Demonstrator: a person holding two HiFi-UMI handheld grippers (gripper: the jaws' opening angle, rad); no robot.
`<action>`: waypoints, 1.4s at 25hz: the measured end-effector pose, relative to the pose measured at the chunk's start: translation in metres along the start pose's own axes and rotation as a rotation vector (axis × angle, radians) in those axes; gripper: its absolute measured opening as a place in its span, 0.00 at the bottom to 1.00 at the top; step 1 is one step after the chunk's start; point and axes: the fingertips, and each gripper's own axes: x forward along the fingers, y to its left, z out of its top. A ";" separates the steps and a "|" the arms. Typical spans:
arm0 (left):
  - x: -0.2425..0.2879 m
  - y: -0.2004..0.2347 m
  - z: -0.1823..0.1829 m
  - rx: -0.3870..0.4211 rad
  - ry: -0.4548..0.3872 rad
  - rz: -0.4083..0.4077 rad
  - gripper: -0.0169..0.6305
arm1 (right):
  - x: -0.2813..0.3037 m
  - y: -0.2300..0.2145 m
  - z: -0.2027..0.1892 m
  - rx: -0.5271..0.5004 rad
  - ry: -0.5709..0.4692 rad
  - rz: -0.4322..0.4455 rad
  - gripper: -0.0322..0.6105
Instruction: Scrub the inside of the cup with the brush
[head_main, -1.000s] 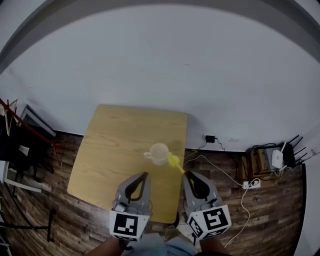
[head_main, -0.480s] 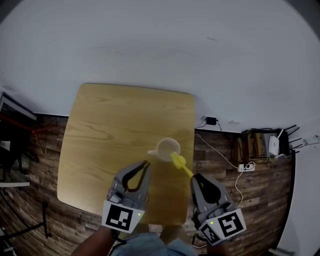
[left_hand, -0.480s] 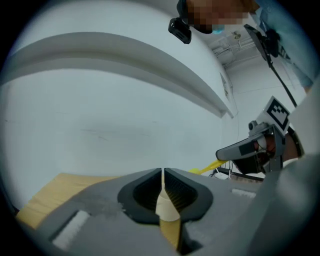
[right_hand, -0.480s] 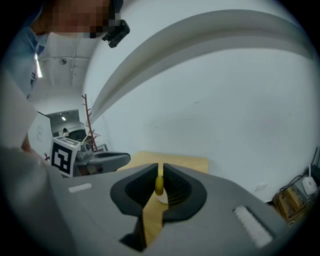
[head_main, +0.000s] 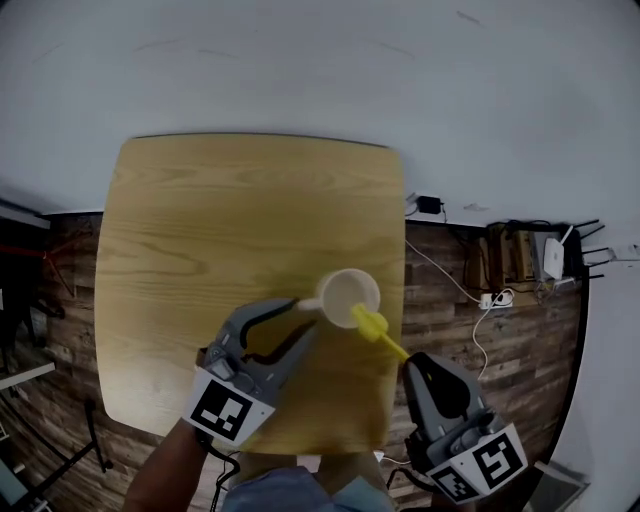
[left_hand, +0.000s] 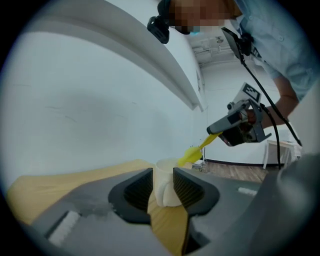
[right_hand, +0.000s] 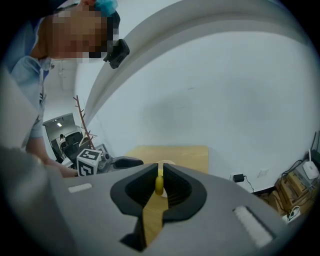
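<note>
A cream cup stands on the wooden table near its right edge, handle pointing left. My left gripper reaches up to that handle. In the left gripper view the cup shows between the two pads; the jaws are opening and do not press on it. My right gripper is shut on the handle of a yellow brush. The brush head rests at the cup's near right rim, and the left gripper view shows the brush head just above the cup.
The table's right edge runs close beside the cup. On the wooden floor to the right lie cables and a power strip, with a router and boxes beyond. A white wall stands behind the table.
My left gripper has moved forward to the cup's handle and its jaws have spread apart. The view has closed in on the table. The brush stays at the cup's rim.
</note>
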 end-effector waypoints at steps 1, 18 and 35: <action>0.003 0.001 -0.004 0.014 0.005 -0.024 0.24 | 0.002 0.000 -0.001 0.001 0.002 0.000 0.11; 0.023 -0.008 -0.041 0.044 0.135 -0.150 0.19 | 0.008 0.001 -0.007 -0.007 0.024 -0.019 0.11; 0.023 -0.019 -0.024 0.393 0.376 -0.296 0.15 | 0.000 -0.005 -0.003 -0.054 0.037 -0.036 0.11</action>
